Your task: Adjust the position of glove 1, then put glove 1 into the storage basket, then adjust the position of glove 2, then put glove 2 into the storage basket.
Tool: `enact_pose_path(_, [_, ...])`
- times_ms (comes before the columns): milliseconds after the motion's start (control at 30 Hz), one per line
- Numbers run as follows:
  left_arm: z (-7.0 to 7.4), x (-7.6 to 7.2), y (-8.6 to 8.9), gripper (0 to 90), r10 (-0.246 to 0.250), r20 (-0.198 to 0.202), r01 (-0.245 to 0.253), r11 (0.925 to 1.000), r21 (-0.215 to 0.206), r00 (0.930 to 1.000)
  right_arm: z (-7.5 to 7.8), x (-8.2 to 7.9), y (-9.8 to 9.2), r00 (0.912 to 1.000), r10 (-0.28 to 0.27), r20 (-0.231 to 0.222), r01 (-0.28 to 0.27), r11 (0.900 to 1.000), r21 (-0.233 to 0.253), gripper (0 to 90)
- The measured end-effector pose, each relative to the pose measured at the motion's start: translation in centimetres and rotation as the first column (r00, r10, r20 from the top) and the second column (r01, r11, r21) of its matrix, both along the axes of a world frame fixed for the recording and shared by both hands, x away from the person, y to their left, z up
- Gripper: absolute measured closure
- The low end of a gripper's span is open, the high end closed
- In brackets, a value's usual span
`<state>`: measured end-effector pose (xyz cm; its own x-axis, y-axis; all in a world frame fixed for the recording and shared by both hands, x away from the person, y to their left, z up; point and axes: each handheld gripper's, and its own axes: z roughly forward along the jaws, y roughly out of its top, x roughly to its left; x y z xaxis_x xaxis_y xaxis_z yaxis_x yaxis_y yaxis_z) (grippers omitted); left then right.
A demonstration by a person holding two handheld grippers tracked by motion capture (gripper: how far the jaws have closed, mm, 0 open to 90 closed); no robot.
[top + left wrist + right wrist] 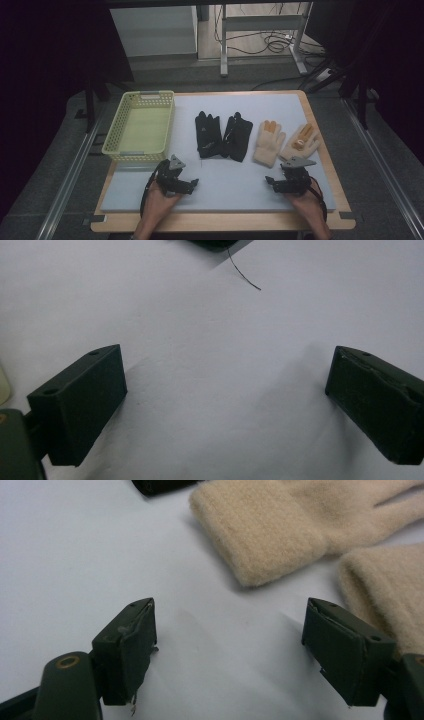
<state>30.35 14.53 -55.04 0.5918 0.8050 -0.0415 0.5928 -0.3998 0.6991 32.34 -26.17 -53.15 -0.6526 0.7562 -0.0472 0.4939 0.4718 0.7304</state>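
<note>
Both the left gripper [192,183] and right gripper [270,182] rest gaping and empty, so nothing is picked yet; next, probably reach toward twelve o'clock for a cream glove [268,142] or black glove [208,135] bound for the basket [111,144].

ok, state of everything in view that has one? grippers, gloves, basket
left gripper: open, jaws wide apart, nothing between them
right gripper: open, holding nothing, close to the cream gloves
pair of black fabric gloves: lying flat side by side, untouched
pair of cream knitted gloves: lying flat, cuffs toward the person
yellow perforated plastic basket: upright, empty
</note>
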Motion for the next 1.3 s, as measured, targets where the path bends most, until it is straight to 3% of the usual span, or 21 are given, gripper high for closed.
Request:
enact_pose_path(500, [0.0,0.0,0.0,3.5,0.0,0.0,0.0,1.0,-0.001,1.0,0.1,0.0,0.0,1.0,-0.006,-0.003,0.006,1.0,0.005,21.4])
enact_pose_path(933, [0.0,0.0,0.0,3.5,0.0,0.0,0.0,1.0,-0.001,1.0,1.0,0.1,0.3,0.9999,0.008,-0.01,-0.008,0.998,0.054,21.8])
enact_pose_path(1300, [0.0,0.0,0.0,3.5,0.001,0.0,-0.001,1.0,-0.002,1.0,2.9,2.4,2.2,0.9991,0.035,-0.021,-0.034,0.997,0.066,22.1])
